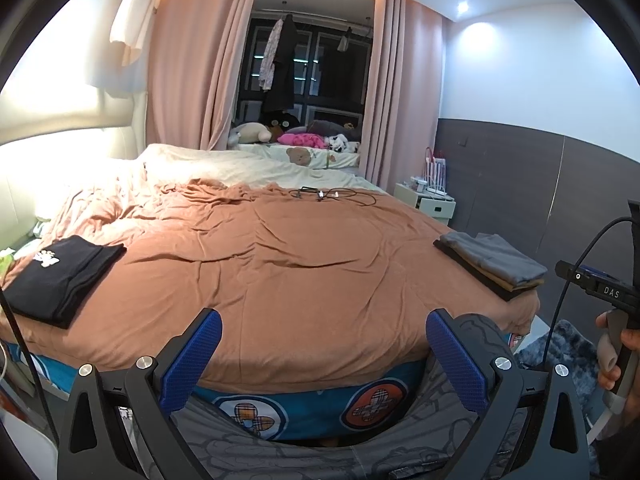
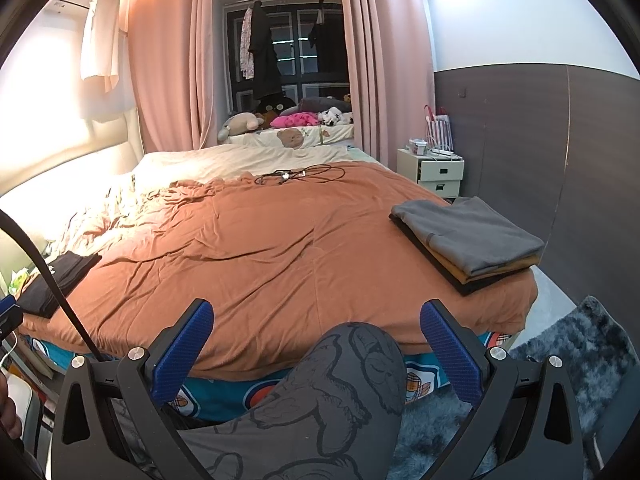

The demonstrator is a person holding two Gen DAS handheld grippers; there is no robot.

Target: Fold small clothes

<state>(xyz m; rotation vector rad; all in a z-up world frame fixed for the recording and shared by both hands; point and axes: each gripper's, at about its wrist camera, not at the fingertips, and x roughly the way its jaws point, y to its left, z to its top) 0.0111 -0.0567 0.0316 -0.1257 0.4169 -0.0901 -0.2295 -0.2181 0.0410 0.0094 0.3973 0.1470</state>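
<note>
Bedroom, big bed covered with a rumpled orange-brown sheet, cream bedding bunched toward the head end. Left gripper jaws spread wide, nothing between them, held low at the foot of the bed. Right gripper also wide apart and empty, over the person's knee in grey printed trousers. Folded black garment with a white print lies flat at the left edge of the bed. Stack of folded clothes, grey on top, mustard and black under it, sits at the right corner of the bed. Both piles well apart, middle of the sheet bare. Tangle of black cables on the far part of the sheet. Pink curtains frame a dark window with clothes hanging; stuffed toys piled below it. White nightstand beside the dark wall panel. Shaggy blue-grey rug on the floor at right.
</note>
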